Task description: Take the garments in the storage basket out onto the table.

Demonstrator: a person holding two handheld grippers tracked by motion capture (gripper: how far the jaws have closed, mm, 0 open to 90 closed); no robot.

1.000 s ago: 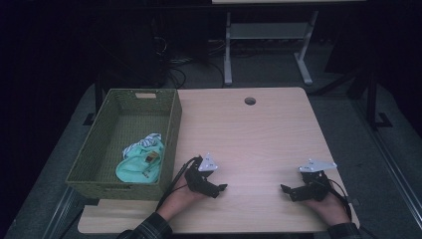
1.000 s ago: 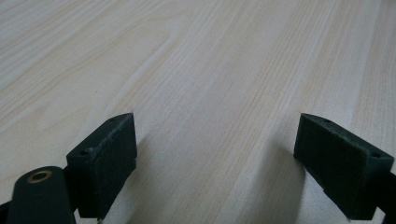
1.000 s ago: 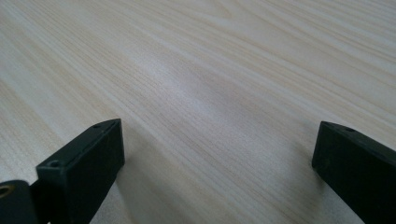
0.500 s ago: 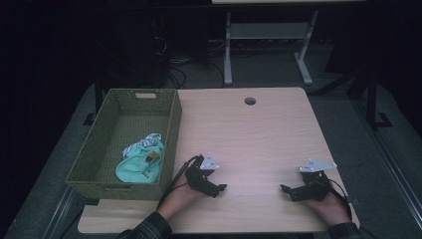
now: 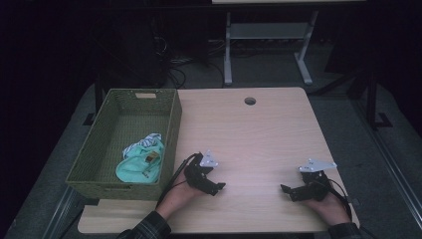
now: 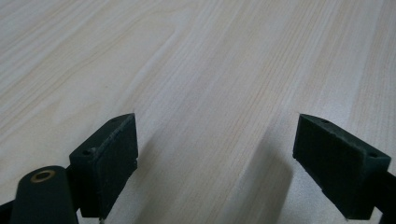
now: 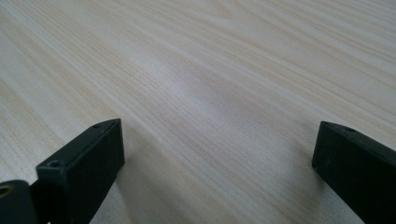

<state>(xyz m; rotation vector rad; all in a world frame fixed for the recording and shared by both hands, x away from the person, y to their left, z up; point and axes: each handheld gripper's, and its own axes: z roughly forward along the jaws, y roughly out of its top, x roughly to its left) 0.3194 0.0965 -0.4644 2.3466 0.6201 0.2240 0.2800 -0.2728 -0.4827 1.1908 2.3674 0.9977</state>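
Observation:
On the light wooden table (image 5: 254,134) my left gripper (image 5: 215,186) rests near the front edge, just right of the basket, held by a hand in a plaid sleeve. Its jaws stand wide apart over bare wood, as the left gripper (image 6: 217,158) shows in its own view. My right gripper (image 5: 288,191) rests at the front right, pointing left. Its jaws are likewise spread with nothing between them, the right gripper (image 7: 215,172) over bare tabletop.
A green woven basket (image 5: 94,154) stands along the table's left side. Inside lies a bundled mint-green and striped cloth (image 5: 142,162). A round cable hole (image 5: 250,101) sits near the far edge. Metal frame legs (image 5: 228,50) stand on the dark floor beyond.

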